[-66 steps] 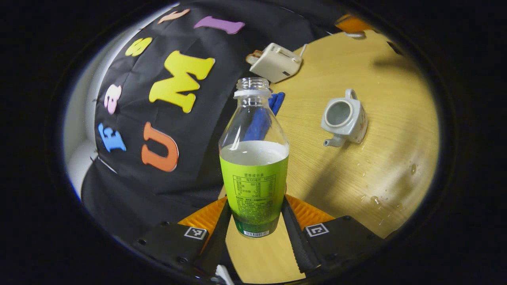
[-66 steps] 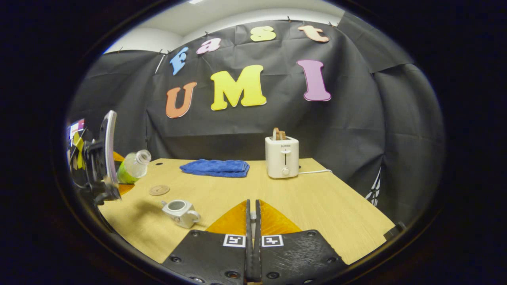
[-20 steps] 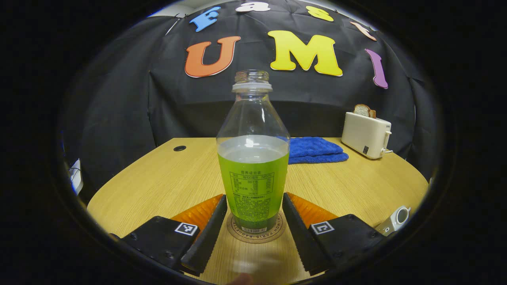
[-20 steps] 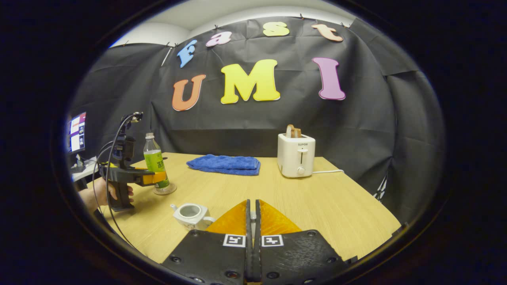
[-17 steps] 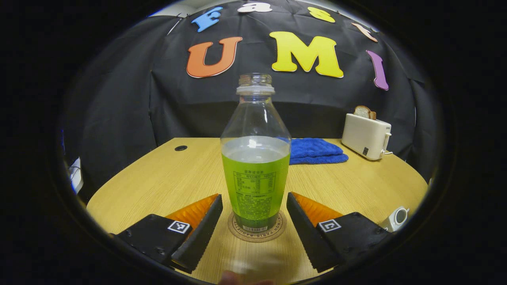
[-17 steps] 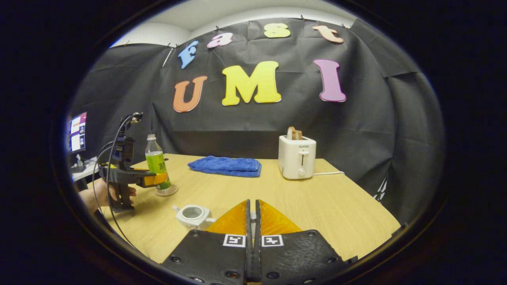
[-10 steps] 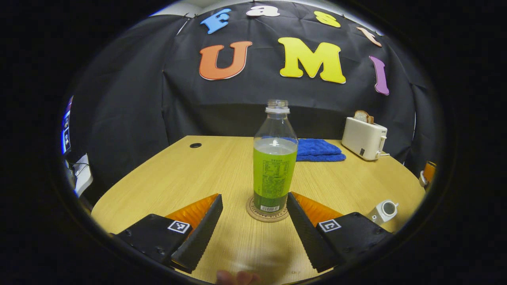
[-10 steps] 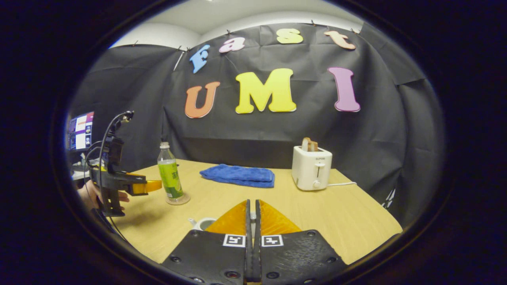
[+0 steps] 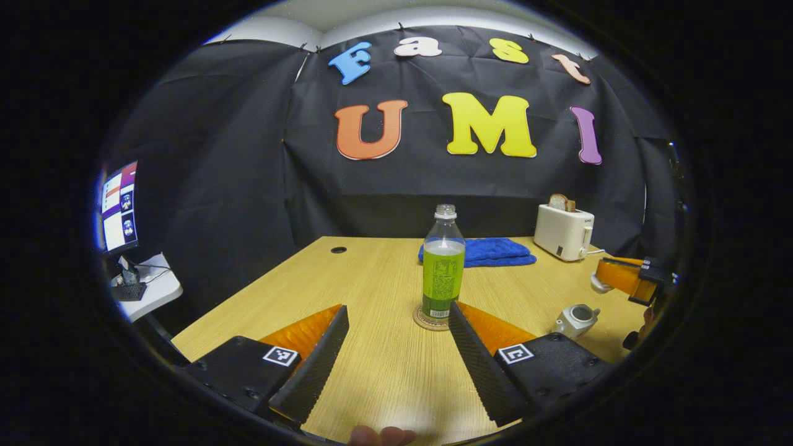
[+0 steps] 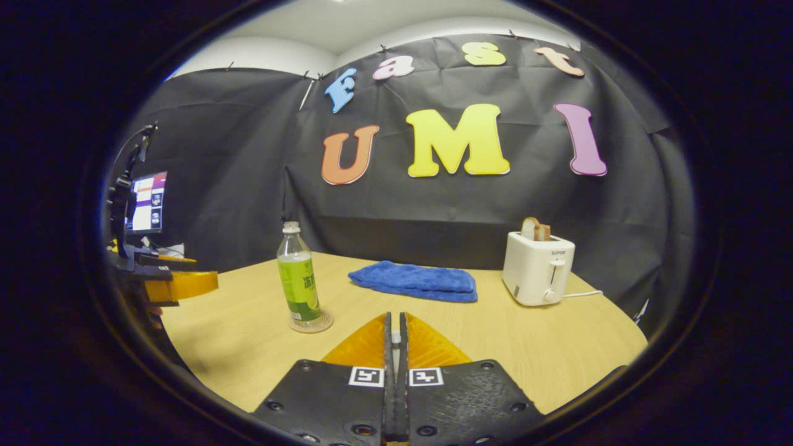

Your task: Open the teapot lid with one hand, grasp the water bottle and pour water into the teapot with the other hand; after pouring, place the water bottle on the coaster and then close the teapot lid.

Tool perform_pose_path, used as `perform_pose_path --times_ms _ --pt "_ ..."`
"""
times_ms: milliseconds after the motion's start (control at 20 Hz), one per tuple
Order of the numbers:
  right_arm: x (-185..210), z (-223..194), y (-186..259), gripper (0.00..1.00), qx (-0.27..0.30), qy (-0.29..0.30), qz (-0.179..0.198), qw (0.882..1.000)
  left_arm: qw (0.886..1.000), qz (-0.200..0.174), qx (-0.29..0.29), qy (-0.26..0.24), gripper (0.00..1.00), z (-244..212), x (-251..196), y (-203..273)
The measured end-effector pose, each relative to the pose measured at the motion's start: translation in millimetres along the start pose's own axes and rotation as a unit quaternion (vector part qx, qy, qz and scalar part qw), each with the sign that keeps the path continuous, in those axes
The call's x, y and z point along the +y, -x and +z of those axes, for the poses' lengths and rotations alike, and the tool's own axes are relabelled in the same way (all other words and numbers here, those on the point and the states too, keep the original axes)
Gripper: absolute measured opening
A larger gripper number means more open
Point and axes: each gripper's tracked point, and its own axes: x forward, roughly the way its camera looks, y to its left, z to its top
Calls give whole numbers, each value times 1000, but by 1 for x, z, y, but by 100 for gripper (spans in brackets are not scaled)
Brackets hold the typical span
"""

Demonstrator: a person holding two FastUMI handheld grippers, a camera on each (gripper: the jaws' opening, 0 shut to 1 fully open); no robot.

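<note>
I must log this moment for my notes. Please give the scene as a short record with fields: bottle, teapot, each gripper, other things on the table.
bottle: upright on the coaster, uncapped, part full
teapot: on the table, lid off, right of the bottle in the left gripper view
left gripper: open, clear of the bottle
right gripper: fingers together; something small and pale at its tip in the left gripper view, too small to tell
other: blue towel, toaster with bread
table: wood

Both views low over table (image 9: 372,272), sharing bottle (image 9: 443,263).
</note>
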Motion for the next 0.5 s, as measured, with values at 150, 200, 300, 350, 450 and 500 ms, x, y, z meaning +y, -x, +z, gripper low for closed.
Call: perform_pose_path --times_ms 150,200,300,350,450,500 --pt "5 -19 -7 0 15 4 2 1000 1000 -1 -10 -4 100 3 -5 10" --pt "4 -24 -9 0 19 7 1 1000 1000 1 -12 -7 100 5 -4 12" --pt "5 -32 -12 0 24 5 2 1000 1000 0 -18 -9 100 7 -5 16" --pt "6 -33 -12 0 25 5 2 1000 1000 0 -17 -8 100 7 -6 15" --pt "5 -33 -12 0 21 11 -1 1000 1000 -1 -17 -8 100 7 -7 15" --pt "5 -34 -12 0 20 12 -1 1000 1000 -2 -17 -8 100 7 -8 15"
